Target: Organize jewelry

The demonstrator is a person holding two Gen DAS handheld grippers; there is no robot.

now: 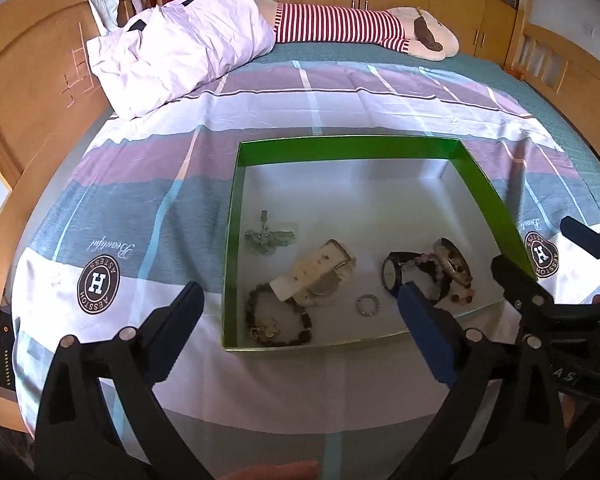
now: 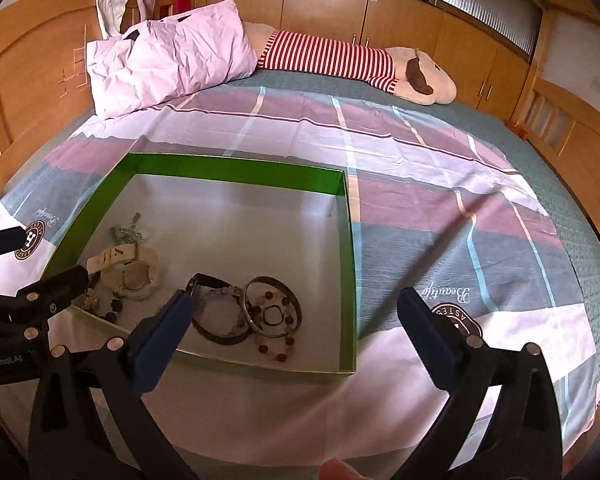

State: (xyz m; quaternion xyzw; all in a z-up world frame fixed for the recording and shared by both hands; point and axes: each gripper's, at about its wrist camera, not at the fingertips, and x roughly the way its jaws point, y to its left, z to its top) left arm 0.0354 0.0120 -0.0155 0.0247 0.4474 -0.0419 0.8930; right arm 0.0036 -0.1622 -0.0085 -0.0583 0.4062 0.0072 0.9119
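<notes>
Bedroom, wooden cabinets behind; bed (image 1: 140,208) under a plaid sheet, with a crumpled pink pillow (image 1: 172,44) and a striped plush toy (image 1: 340,24) at its far side.

Green box (image 1: 348,148), shallow, white floor, open top, on the sheet. Contents: white watch (image 1: 320,272), dark bead bracelet (image 1: 276,320), small ring (image 1: 367,304), pale green pendant piece (image 1: 266,236), black watch (image 1: 392,272), metal bangle (image 2: 274,306), pinkish bead bracelet (image 2: 276,344). The right-hand cluster overlaps; its items are hard to separate. Pendant detail is indistinct.

Left gripper (image 1: 300,312): jaws wide apart, empty, hovering over the box's near edge, one finger outside the left wall.

Right gripper (image 2: 296,320): jaws spread wide, nothing held, straddling the box's near right corner, bangle between the fingers below.
</notes>
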